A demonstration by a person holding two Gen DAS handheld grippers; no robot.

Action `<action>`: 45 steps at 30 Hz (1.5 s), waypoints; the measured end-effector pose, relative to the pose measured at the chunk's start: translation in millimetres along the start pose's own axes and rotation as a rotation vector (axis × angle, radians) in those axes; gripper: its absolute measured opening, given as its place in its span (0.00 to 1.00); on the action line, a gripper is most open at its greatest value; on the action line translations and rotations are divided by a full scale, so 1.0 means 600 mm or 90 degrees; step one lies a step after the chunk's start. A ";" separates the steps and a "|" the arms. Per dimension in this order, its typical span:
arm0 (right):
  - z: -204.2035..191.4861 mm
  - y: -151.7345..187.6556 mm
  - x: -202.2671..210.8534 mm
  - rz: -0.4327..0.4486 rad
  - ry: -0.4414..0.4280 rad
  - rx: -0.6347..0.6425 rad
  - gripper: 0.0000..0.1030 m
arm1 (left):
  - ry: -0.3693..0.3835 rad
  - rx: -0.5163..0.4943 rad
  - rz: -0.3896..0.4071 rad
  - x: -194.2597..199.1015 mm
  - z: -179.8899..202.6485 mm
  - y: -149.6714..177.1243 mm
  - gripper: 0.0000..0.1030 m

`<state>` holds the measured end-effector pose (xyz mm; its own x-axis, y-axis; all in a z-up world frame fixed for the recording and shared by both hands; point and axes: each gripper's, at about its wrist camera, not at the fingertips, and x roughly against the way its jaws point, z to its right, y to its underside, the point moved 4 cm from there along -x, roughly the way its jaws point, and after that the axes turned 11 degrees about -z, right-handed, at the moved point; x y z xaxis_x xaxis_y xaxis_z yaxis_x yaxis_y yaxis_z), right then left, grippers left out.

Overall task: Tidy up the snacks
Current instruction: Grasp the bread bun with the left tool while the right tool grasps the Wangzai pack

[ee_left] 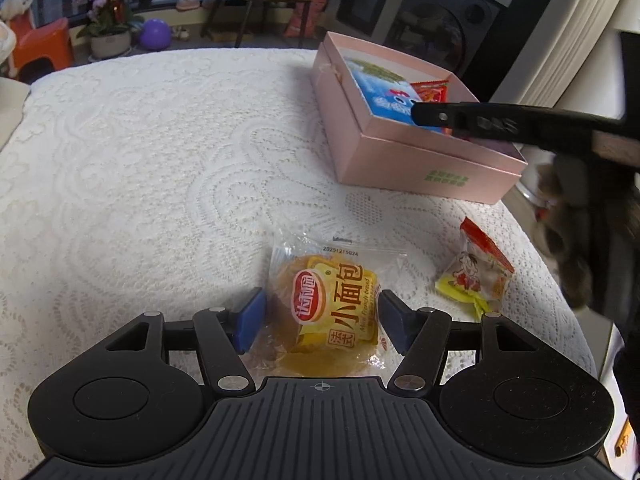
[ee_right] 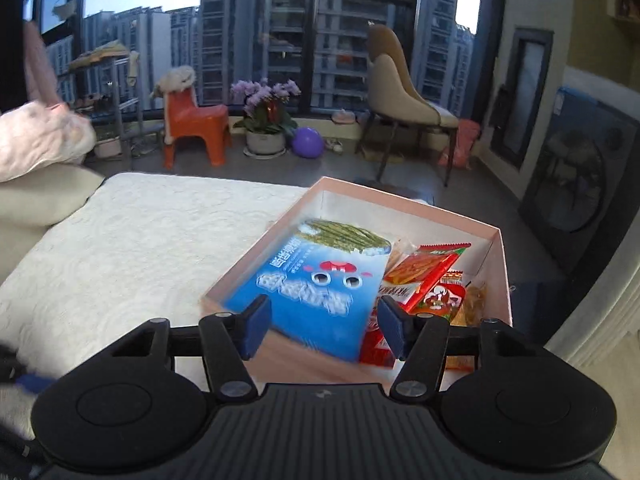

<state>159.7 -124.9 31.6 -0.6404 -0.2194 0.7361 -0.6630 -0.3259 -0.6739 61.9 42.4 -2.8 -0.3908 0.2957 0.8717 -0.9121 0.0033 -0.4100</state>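
A packet of mini French bread in a clear and yellow wrapper lies on the white lace tablecloth. My left gripper is open, with a blue pad on each side of the packet and not pressing it. A small red and yellow snack packet lies to its right. A pink box stands at the far right, holding a blue snack bag and red packets. My right gripper is open and empty above the box; it shows in the left wrist view.
The table's right edge runs close to the small packet and the box. Beyond the table stand a beige chair, an orange stool, a flower pot and a purple ball. A pillow lies at the left.
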 end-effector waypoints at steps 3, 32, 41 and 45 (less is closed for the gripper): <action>0.028 -0.002 -0.038 -0.041 0.004 -0.041 0.57 | -0.004 -0.006 -0.002 0.000 0.000 0.002 0.66; 0.052 0.221 0.068 -0.111 0.035 -0.058 0.76 | -0.035 -0.030 0.012 -0.012 0.012 0.004 0.69; 0.044 0.207 0.053 -0.127 -0.088 -0.140 0.76 | -0.038 -0.025 0.030 -0.010 0.013 0.012 0.69; 0.026 0.174 0.021 -0.124 -0.066 -0.142 0.76 | -0.034 -0.019 0.035 -0.007 0.011 0.015 0.68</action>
<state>88.4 -176.2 -28.4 -0.4583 -0.2688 0.8472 -0.8452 -0.1631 -0.5090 54.3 34.9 -8.7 -0.4474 0.2448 0.8602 -0.8851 0.0163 -0.4651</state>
